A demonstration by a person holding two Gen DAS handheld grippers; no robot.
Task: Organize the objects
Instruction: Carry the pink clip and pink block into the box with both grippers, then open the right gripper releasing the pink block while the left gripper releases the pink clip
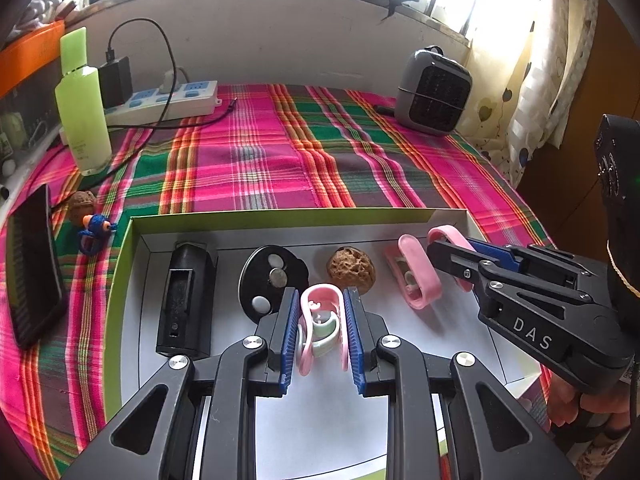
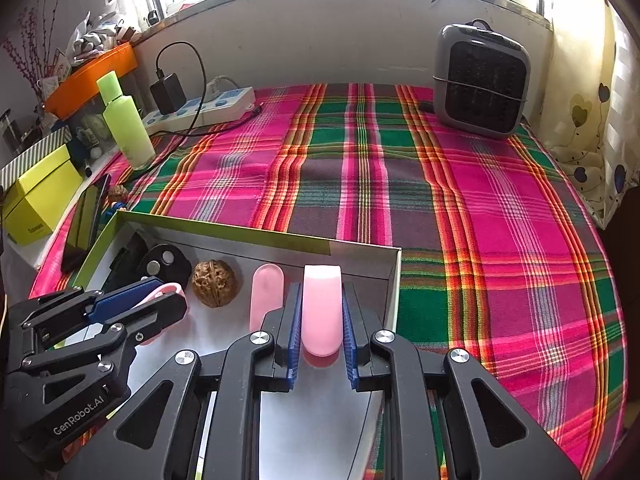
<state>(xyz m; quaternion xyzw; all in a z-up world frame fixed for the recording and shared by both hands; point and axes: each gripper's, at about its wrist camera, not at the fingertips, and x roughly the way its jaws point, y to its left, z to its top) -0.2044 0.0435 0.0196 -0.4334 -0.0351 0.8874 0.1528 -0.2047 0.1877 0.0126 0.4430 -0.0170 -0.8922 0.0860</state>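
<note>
My left gripper (image 1: 322,300) is shut on a pink-and-white clip (image 1: 320,290), low over the white floor of an open green-rimmed box (image 1: 280,214). My right gripper (image 2: 322,289) is shut on a plain pink clip (image 2: 322,312) over the box's right end (image 2: 394,280). In the left wrist view the right gripper (image 1: 440,249) enters from the right with its pink clip (image 1: 444,236). The right wrist view catches the left gripper (image 2: 168,293) at the left. In the box lie another pink clip (image 1: 416,276), a walnut (image 1: 348,270), a black oval disc (image 1: 272,280) and a black block (image 1: 186,304).
The box sits on a plaid cloth (image 2: 480,220). At the far side are a green bottle (image 1: 82,112), a power strip (image 1: 168,102) with a charger and a grey heater (image 1: 434,92). Left of the box lie a phone (image 1: 34,268), a second walnut (image 1: 82,206) and a blue toy (image 1: 96,232).
</note>
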